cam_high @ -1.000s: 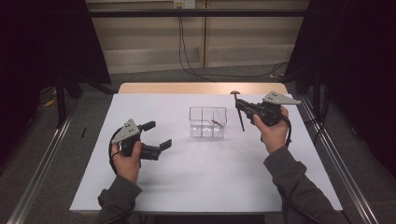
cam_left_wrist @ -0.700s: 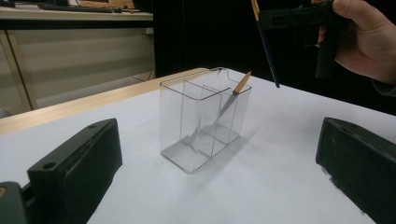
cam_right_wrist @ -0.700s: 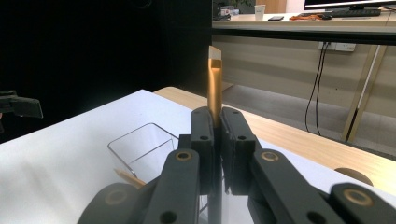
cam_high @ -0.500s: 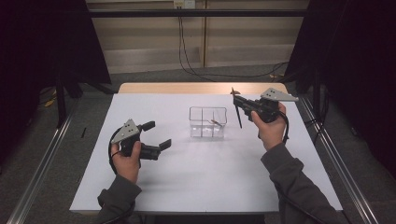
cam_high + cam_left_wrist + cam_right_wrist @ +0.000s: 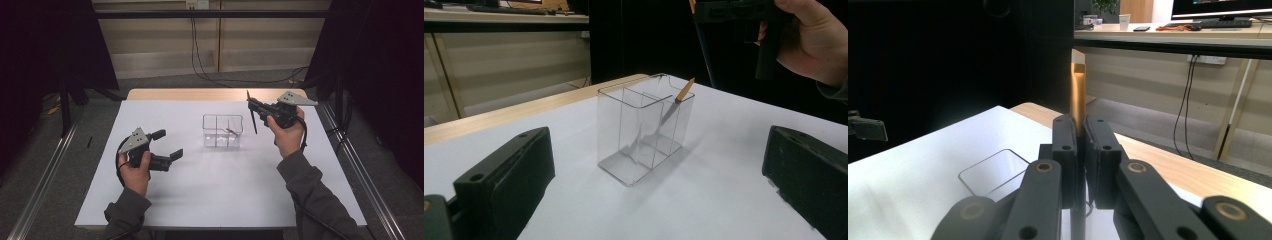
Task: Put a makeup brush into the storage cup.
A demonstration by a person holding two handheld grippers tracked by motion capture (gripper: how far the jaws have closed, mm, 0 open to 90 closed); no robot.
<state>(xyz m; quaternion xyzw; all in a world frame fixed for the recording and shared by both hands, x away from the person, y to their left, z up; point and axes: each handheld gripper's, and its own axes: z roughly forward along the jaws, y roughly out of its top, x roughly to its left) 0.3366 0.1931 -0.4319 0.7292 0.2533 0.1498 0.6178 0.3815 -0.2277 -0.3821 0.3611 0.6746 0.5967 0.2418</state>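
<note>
A clear plastic container (image 5: 222, 131) with inner dividers stands mid-table. Inside it leans a slim tool (image 5: 231, 131) with an orange-gold handle and grey blade, its handle (image 5: 685, 90) poking above the rim. My right gripper (image 5: 255, 106) is raised just right of the container, shut on a second slim tool (image 5: 251, 114) that hangs nearly upright, dark end down. Its gold handle (image 5: 1078, 95) rises between the closed fingers (image 5: 1065, 150). My left gripper (image 5: 167, 144) rests low at the left, open with nothing between its fingers (image 5: 506, 177), facing the container (image 5: 639, 132).
White sheet (image 5: 215, 195) covers the table, with a wooden strip (image 5: 200, 94) along the far edge. Metal rails run down both sides of the table. Dark curtains stand left and right. Cables hang at the back wall.
My right gripper has risen and shifted a little left toward the container, turning the held tool more upright. The left gripper has stayed put.
</note>
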